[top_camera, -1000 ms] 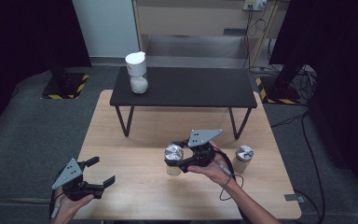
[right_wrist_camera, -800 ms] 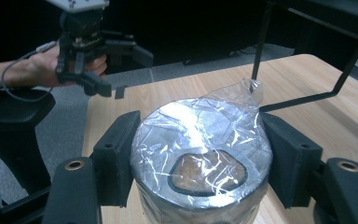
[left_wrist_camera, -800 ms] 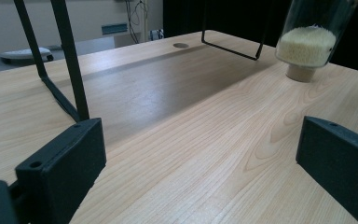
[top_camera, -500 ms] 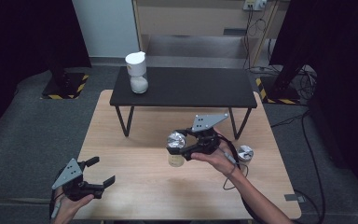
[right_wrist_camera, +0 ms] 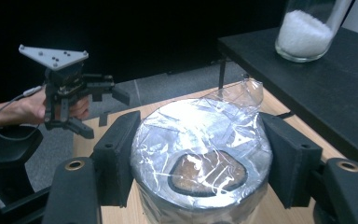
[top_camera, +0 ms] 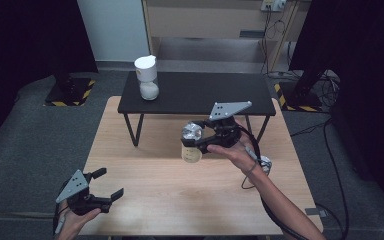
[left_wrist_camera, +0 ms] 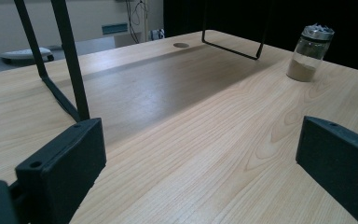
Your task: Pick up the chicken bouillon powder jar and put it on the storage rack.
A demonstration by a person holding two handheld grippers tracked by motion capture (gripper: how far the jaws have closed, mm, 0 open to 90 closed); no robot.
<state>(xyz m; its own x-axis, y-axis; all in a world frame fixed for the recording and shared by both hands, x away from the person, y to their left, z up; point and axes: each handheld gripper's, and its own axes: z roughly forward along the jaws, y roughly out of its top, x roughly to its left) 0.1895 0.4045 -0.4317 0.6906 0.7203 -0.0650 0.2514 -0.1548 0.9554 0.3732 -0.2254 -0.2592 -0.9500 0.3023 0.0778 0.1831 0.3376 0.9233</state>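
Note:
My right gripper (top_camera: 198, 143) is shut on a glass jar (top_camera: 191, 146) with a silver lid and pale powder, held in the air above the wooden table (top_camera: 145, 200). In the right gripper view the black jaws press on both sides of the jar's lid (right_wrist_camera: 200, 140), which is wrapped in clear film. My left gripper (top_camera: 107, 184) rests low at the table's front left, open with nothing between its jaws. The left gripper view shows a second silver-lidded jar (left_wrist_camera: 310, 53) with brown powder standing on the table; in the high view this jar (top_camera: 265, 162) is half hidden behind the right wrist.
A low black shelf (top_camera: 195, 92) on thin metal legs stands across the back of the table. On its left end is a tall glass jar of white grains (top_camera: 146, 79), which is also seen close ahead in the right gripper view (right_wrist_camera: 307, 28). Cables trail from both grippers.
The right gripper has lifted the jar up off the table and carried it toward the black shelf. The left gripper has stayed where it was.

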